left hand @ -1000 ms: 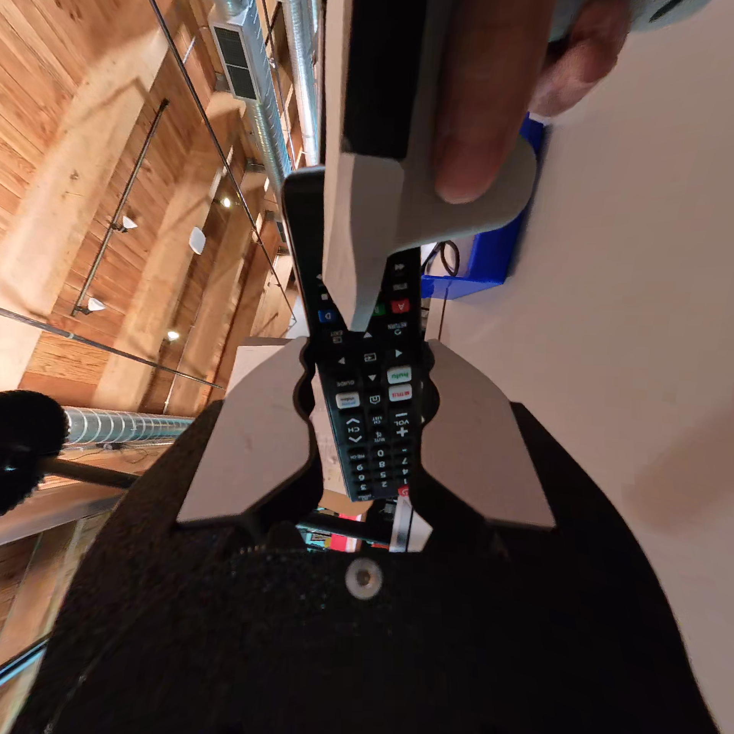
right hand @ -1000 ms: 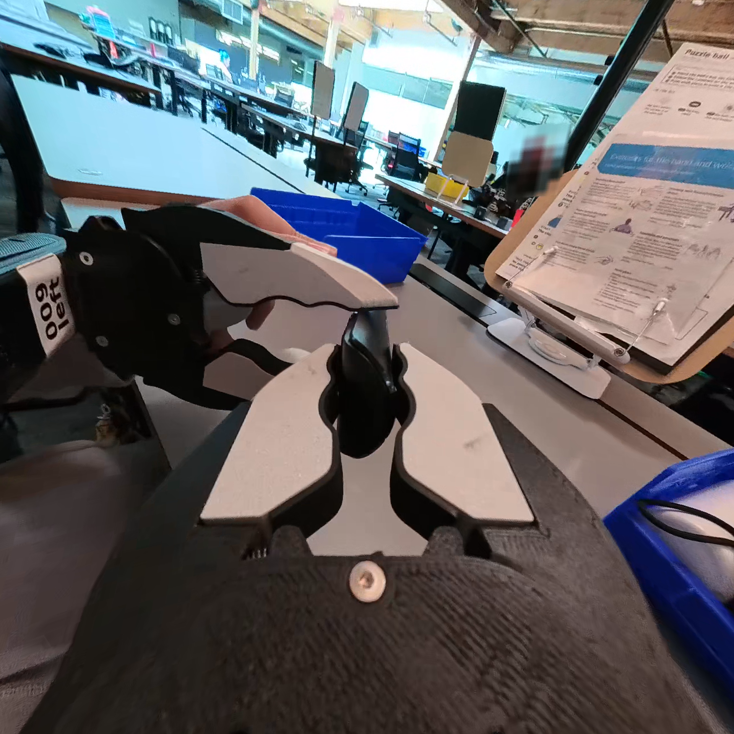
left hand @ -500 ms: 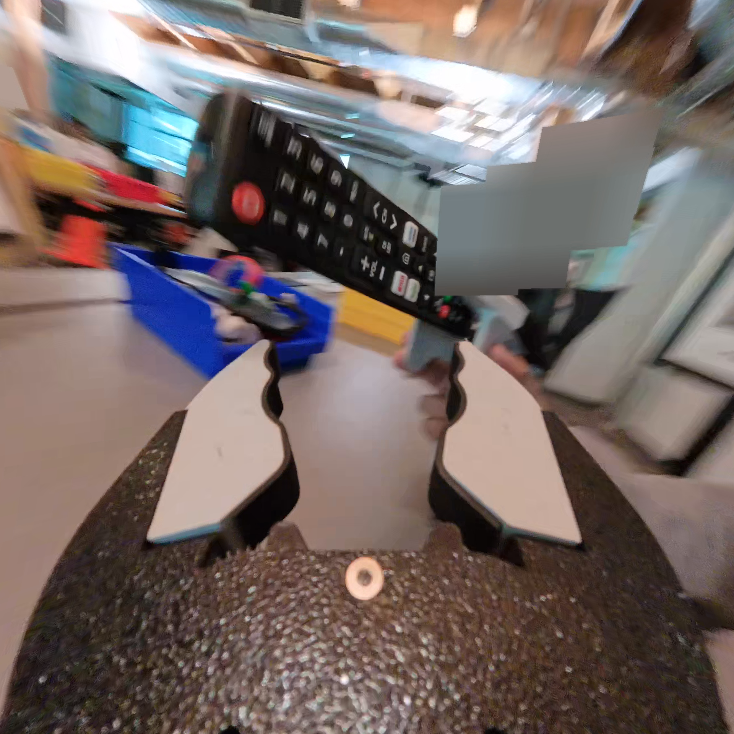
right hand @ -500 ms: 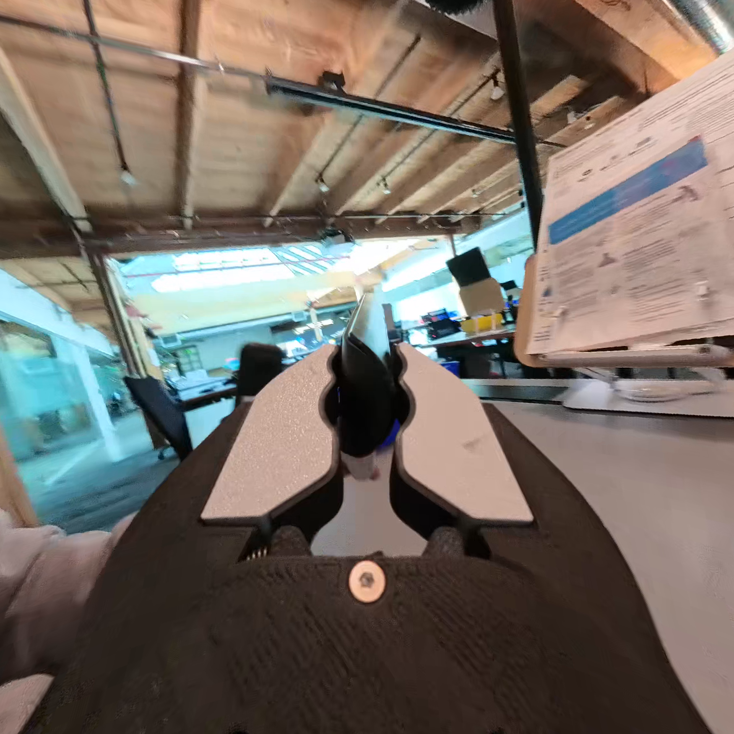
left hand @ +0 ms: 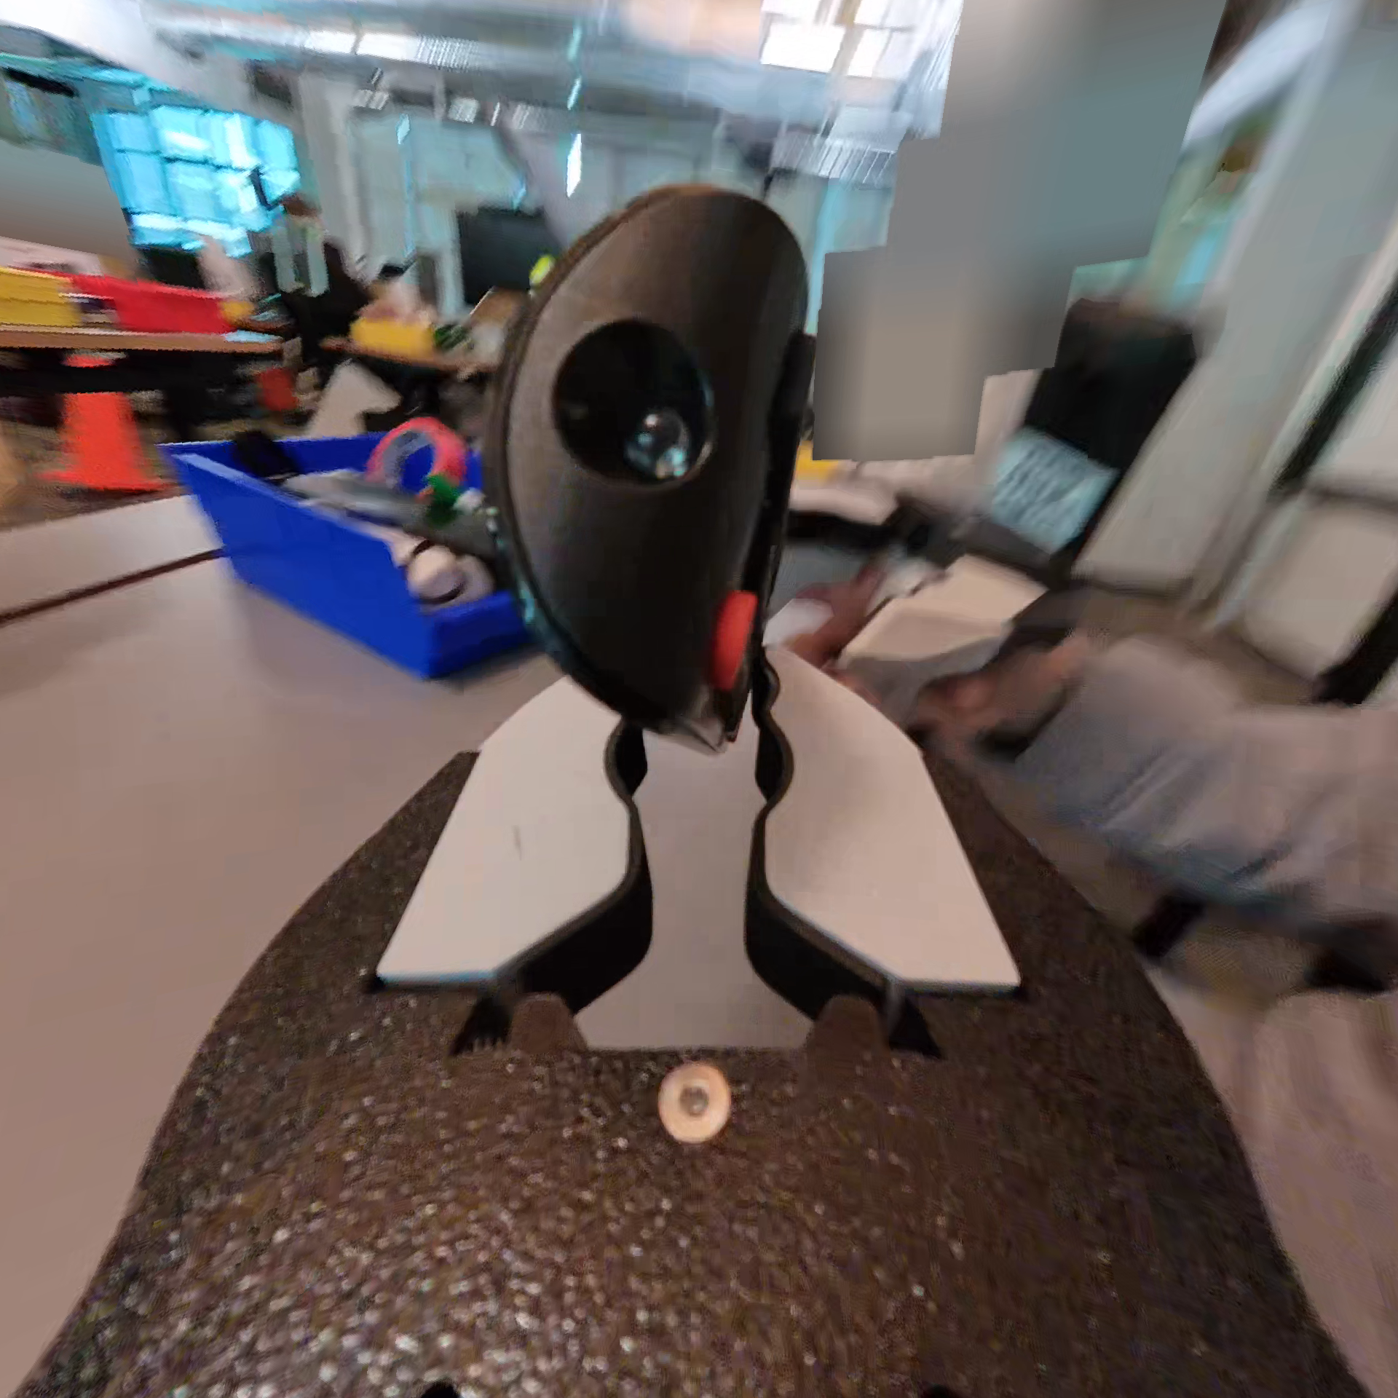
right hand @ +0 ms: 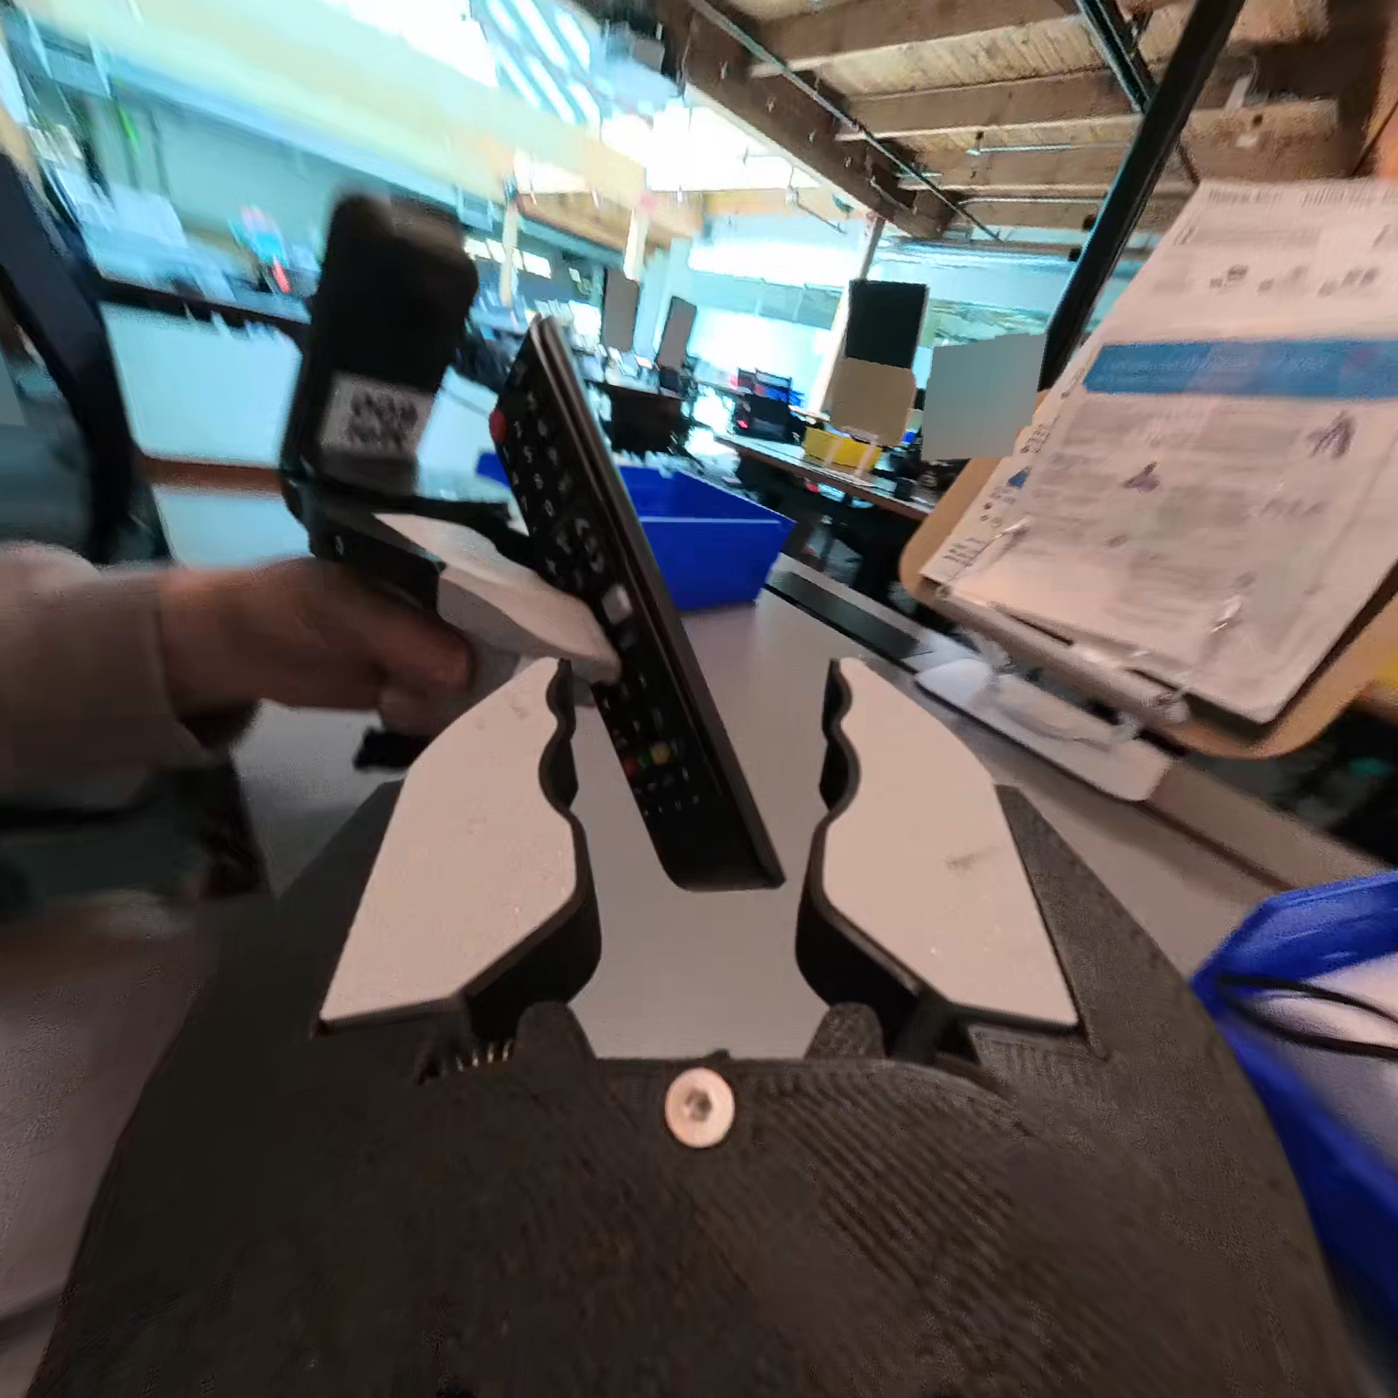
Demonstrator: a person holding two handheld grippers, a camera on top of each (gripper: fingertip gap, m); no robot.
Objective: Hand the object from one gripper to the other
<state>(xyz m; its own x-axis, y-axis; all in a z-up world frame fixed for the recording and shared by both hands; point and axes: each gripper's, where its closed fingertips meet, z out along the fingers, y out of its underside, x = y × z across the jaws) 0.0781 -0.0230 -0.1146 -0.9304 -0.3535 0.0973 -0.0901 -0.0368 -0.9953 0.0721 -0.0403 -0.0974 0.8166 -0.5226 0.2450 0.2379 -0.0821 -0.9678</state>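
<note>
Remote [right hand: 605,605] passed over to left gripper [left hand: 692,719] and clamped there, right gripper [right hand: 700,685] spread apart.

The remote control [right hand: 605,605] is black, with a red button near its top end and small green, yellow and red buttons near its lower end. The left gripper [left hand: 692,726] has pale grey fingers [left hand: 529,840] on a black speckled body; the right gripper [right hand: 696,703] shows the same pale grey on black ribbed plastic. The table [left hand: 151,756] is light grey. A bright blue bin [left hand: 333,560] by its far edge holds a roll [left hand: 412,454] banded pink and blue. Another blue bin [right hand: 703,529] sits beyond. The printed sheet [right hand: 1180,484] is white with a blue band, on a tan board [right hand: 930,560]. An orange cone [left hand: 102,439] stands behind.
</note>
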